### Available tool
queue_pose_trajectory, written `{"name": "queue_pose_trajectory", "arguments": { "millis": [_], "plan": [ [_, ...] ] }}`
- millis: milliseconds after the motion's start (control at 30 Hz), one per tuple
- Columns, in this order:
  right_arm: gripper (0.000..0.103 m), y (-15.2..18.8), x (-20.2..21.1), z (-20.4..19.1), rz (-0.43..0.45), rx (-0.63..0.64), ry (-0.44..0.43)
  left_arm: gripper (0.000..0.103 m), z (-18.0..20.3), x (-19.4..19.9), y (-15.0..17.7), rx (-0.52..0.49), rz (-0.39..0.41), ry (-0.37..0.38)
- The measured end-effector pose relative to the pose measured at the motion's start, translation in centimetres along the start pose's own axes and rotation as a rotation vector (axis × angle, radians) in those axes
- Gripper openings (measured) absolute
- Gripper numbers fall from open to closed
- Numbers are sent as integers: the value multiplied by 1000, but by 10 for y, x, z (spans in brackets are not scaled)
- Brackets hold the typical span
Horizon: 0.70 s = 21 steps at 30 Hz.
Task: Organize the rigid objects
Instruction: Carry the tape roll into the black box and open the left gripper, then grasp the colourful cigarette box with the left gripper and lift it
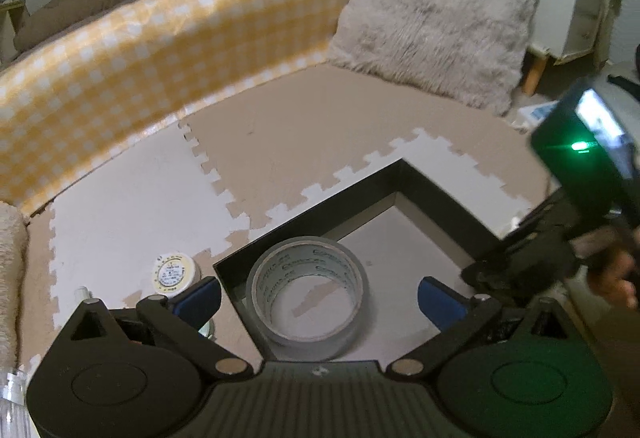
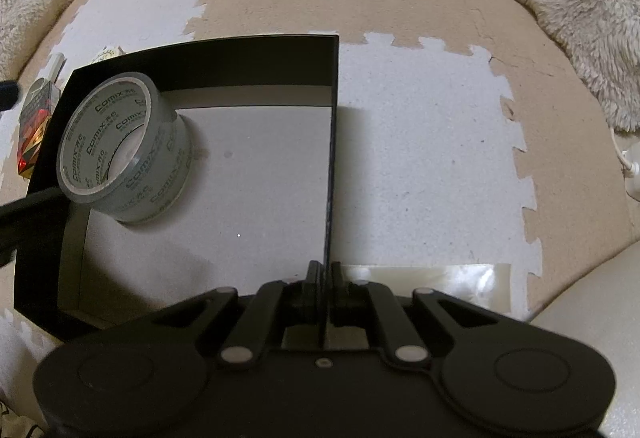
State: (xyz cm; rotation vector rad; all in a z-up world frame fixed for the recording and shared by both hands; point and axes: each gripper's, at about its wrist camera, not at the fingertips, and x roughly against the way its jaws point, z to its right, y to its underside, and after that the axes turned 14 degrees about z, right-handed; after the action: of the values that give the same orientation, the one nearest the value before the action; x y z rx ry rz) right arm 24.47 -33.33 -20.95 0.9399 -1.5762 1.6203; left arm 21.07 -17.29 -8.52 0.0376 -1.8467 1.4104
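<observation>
A roll of clear tape [image 1: 307,292] rests tilted against a corner inside a shallow black box [image 1: 436,193] with a grey floor. My left gripper [image 1: 320,298] is open, its blue pads on either side of the roll without touching it. My right gripper [image 2: 326,278] is shut on the box's right wall [image 2: 330,165], near its front end. The tape roll [image 2: 120,149] and box [image 2: 208,61] also show in the right wrist view, the roll leaning at the box's left side.
A small round tin [image 1: 176,272] and a white-capped item [image 1: 82,294] lie on the foam mat left of the box. A red-patterned packet [image 2: 36,121] lies beside the box. A yellow checked barrier [image 1: 152,53] and fluffy cushion [image 1: 436,9] border the mat.
</observation>
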Motion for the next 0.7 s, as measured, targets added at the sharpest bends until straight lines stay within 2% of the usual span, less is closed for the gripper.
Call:
{"name": "queue_pose_trajectory", "arguments": {
  "millis": [400, 567, 700],
  "plan": [
    [4, 0, 0, -1, 1, 3, 0, 103, -19, 71, 12, 37, 88, 38],
    [4, 0, 0, -1, 1, 5, 0, 103, -45, 77, 28, 20, 123, 32],
    [4, 0, 0, -1, 2, 5, -1, 103, -67, 71, 43, -20, 124, 56]
  ]
}}
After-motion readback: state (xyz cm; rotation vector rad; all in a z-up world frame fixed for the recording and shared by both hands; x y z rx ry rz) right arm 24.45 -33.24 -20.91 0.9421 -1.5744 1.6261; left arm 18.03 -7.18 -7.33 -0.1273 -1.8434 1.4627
